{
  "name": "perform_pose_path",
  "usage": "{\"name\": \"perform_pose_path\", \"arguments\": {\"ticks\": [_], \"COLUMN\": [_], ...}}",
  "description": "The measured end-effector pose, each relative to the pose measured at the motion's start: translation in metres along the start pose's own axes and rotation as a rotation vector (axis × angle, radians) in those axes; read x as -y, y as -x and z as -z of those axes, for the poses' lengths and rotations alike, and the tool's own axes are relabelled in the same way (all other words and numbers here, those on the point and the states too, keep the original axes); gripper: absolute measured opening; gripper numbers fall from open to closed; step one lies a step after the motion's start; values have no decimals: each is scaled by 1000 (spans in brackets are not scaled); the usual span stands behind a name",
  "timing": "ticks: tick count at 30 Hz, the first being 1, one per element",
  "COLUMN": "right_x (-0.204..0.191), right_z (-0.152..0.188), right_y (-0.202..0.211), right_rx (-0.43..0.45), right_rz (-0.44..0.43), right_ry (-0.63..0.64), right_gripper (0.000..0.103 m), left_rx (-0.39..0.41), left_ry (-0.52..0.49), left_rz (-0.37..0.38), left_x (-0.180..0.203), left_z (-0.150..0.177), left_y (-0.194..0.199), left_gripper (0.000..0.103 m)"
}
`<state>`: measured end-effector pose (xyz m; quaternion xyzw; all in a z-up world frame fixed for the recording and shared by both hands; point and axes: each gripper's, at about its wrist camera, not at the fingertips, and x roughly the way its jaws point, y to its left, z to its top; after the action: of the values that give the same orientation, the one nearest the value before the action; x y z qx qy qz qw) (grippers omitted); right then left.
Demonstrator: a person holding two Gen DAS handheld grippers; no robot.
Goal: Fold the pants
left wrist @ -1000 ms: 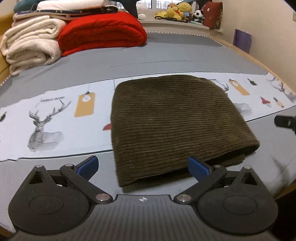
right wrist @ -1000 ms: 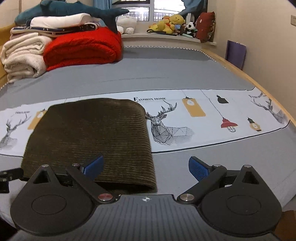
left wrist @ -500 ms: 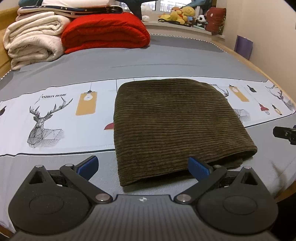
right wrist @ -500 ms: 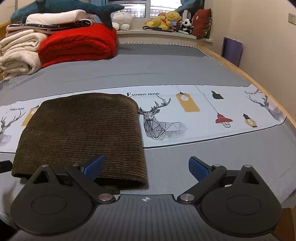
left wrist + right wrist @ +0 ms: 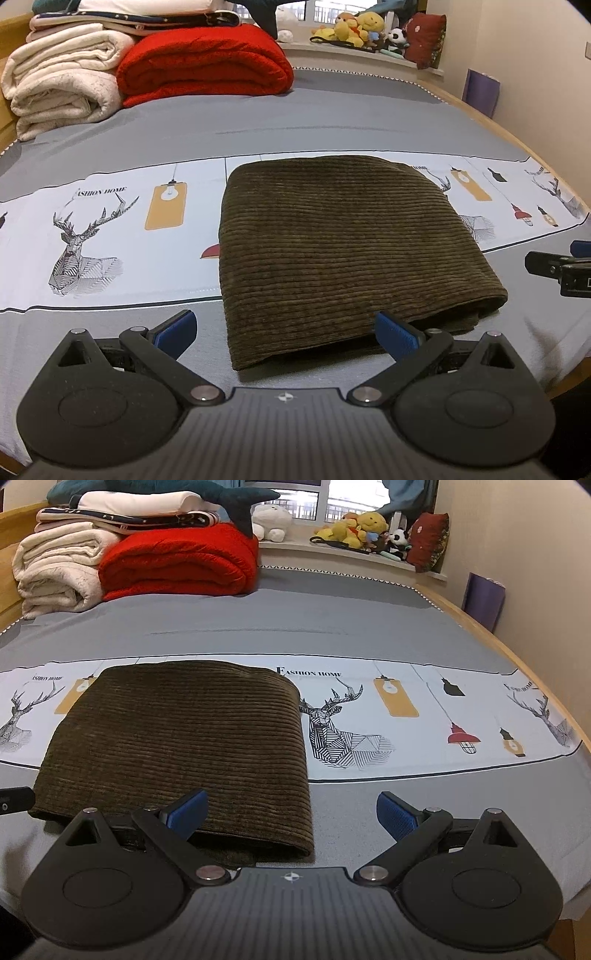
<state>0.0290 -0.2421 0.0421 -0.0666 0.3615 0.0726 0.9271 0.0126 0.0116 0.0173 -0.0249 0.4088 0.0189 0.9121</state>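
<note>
1. Pants [image 5: 343, 251], folded, lie mid-frame on the bed [image 5: 332, 122].
2. Left gripper [image 5: 284, 330]: jaws wide apart, holding nothing.
3. Right gripper [image 5: 291, 810]: same, wide & empty, pants [image 5: 177, 742] at frame left.

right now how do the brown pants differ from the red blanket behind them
The pants are dark olive-brown ribbed corduroy; the red blanket is bright and fuzzy. The pants lie flat and thin near the grippers; the blanket is a thick roll at the far end. Both are folded on the bed.
</note>
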Motion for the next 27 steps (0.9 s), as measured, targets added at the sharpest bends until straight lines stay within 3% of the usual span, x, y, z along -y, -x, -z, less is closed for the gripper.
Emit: {"name": "perform_pose_path", "arguments": {"ticks": [27], "right_x": [-10], "right_z": [-2], "right_y": [-6], "right_rx": [-16], "right_rz": [-42], "right_ry": [1], "right_gripper": [98], "left_rx": [-38], "left_ry": [48], "left_rz": [7], "left_x": [-2], "left_z": [-1], "left_y": [-8], "left_gripper": [103]}}
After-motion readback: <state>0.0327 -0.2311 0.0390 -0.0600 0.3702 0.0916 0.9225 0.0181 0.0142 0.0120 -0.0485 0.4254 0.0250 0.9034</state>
